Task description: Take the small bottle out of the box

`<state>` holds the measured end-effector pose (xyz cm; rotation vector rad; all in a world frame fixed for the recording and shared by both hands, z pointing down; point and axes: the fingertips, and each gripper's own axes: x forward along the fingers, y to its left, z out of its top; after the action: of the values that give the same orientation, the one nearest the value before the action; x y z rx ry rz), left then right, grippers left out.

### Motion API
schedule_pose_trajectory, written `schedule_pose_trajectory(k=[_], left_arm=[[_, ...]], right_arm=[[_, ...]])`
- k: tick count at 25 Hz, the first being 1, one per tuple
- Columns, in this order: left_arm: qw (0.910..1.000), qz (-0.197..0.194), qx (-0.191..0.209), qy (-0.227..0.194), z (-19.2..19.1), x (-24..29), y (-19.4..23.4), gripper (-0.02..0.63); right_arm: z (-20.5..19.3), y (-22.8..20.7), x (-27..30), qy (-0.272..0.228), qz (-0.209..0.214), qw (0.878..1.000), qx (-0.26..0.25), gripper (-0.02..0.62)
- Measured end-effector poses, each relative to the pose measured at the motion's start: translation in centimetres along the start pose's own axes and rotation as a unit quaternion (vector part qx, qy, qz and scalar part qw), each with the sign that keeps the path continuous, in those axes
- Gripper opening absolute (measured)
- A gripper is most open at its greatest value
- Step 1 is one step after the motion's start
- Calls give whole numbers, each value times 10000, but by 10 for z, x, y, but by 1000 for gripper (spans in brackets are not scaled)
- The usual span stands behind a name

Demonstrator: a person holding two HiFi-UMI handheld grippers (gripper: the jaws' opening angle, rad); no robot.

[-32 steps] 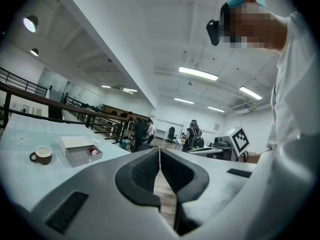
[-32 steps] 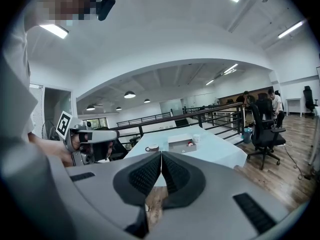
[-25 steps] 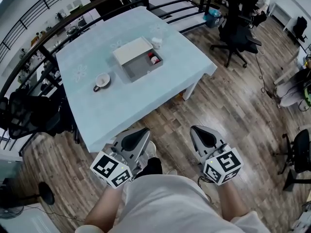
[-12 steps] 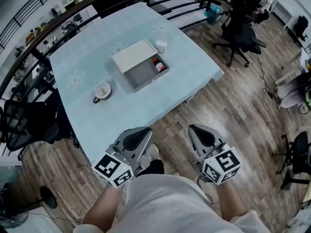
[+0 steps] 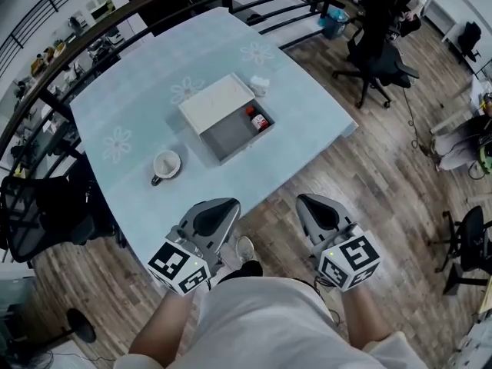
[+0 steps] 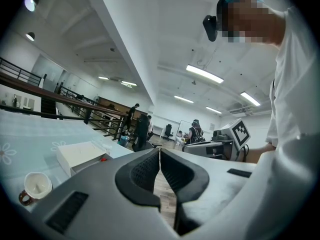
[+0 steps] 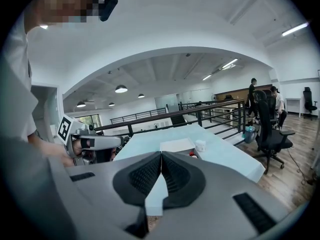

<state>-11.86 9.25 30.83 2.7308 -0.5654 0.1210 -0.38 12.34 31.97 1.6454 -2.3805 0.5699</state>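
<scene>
An open grey box (image 5: 234, 131) with its white lid (image 5: 215, 103) folded back sits mid-table. Inside its right corner lies the small bottle (image 5: 259, 119), red-capped with a white label; it also shows as a red spot by the box (image 7: 190, 155) in the right gripper view. My left gripper (image 5: 217, 208) and right gripper (image 5: 313, 204) hang side by side close to my body, short of the table's near edge. Both are shut with nothing between the jaws, as the left gripper view (image 6: 159, 156) and right gripper view (image 7: 161, 160) show.
A light blue cloth covers the table (image 5: 138, 98). A white cup (image 5: 165, 164) stands left of the box, a small white item (image 5: 260, 87) behind it. A black railing (image 5: 146, 6) runs behind the table; office chairs (image 5: 380, 56) stand to the right on wood floor.
The table and box have drawn nearer and slid lower in the head view as I step toward it. Both grippers keep their place at my waist, shut.
</scene>
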Motion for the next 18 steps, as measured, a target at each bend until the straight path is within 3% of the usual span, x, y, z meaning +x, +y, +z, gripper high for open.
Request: schedule_pose_trajectory(k=[18], left_arm=[[10000, -48, -8, -42, 21, 19, 61, 28]], right_arm=[[26, -9, 58, 17, -1, 10000, -97, 21]])
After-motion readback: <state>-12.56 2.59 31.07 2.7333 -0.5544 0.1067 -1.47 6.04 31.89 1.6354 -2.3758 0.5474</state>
